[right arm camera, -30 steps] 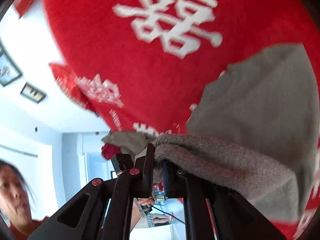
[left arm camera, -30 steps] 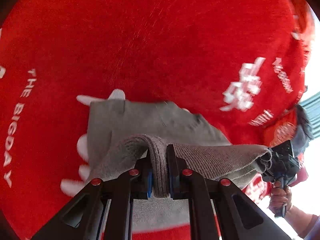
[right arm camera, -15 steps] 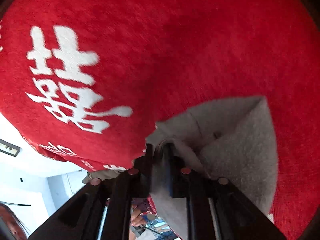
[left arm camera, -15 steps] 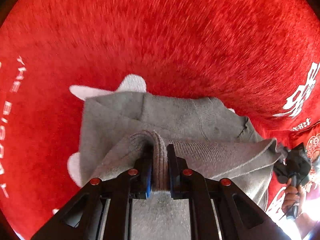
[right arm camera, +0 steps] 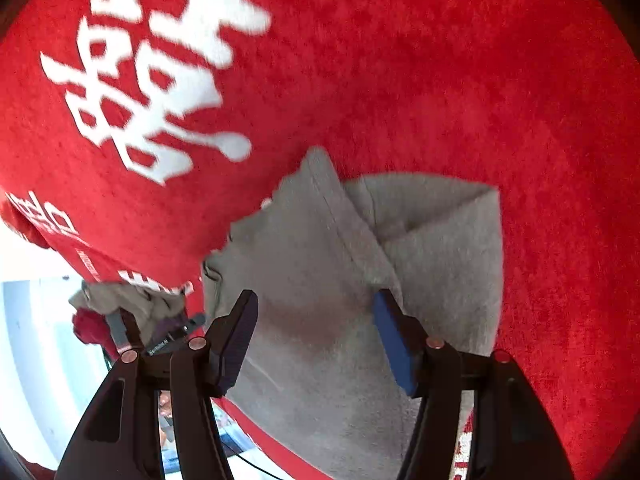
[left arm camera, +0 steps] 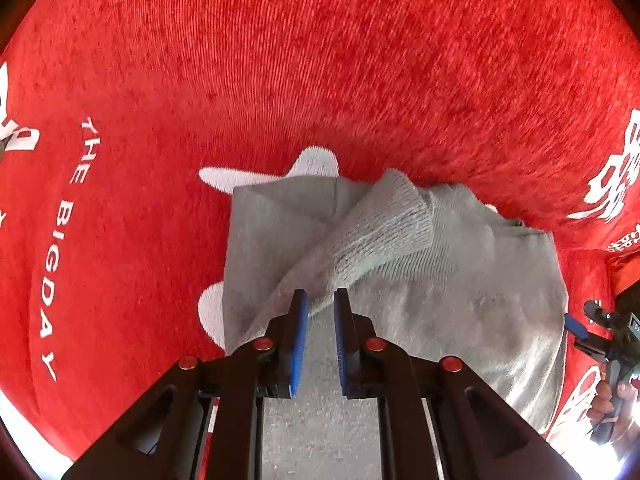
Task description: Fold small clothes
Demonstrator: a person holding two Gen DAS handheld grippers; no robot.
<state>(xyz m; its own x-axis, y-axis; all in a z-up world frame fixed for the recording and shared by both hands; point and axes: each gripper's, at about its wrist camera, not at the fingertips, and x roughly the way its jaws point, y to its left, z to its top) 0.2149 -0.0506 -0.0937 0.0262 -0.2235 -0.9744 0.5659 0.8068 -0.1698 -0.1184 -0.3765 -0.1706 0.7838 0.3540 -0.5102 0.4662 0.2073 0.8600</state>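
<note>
A small grey knit garment (left arm camera: 420, 280) lies folded on the red cloth (left arm camera: 320, 60), its ribbed cuff (left arm camera: 384, 224) laid across the top. My left gripper (left arm camera: 320, 300) hovers just over it with its blue pads slightly apart and nothing between them. In the right wrist view the same garment (right arm camera: 320, 280) lies flat under my right gripper (right arm camera: 316, 312), whose jaws stand wide open and empty above it. The right gripper also shows at the right edge of the left wrist view (left arm camera: 600, 332).
The red cloth carries white lettering (left arm camera: 60, 240) and white characters (right arm camera: 152, 80). A second grey and red bundle (right arm camera: 116, 308) lies beyond the cloth's edge at the left of the right wrist view. A bright room lies past that edge.
Both grippers have let go of the grey garment. The folded edge they held now lies flat on the garment, and both grippers have drawn back a little.
</note>
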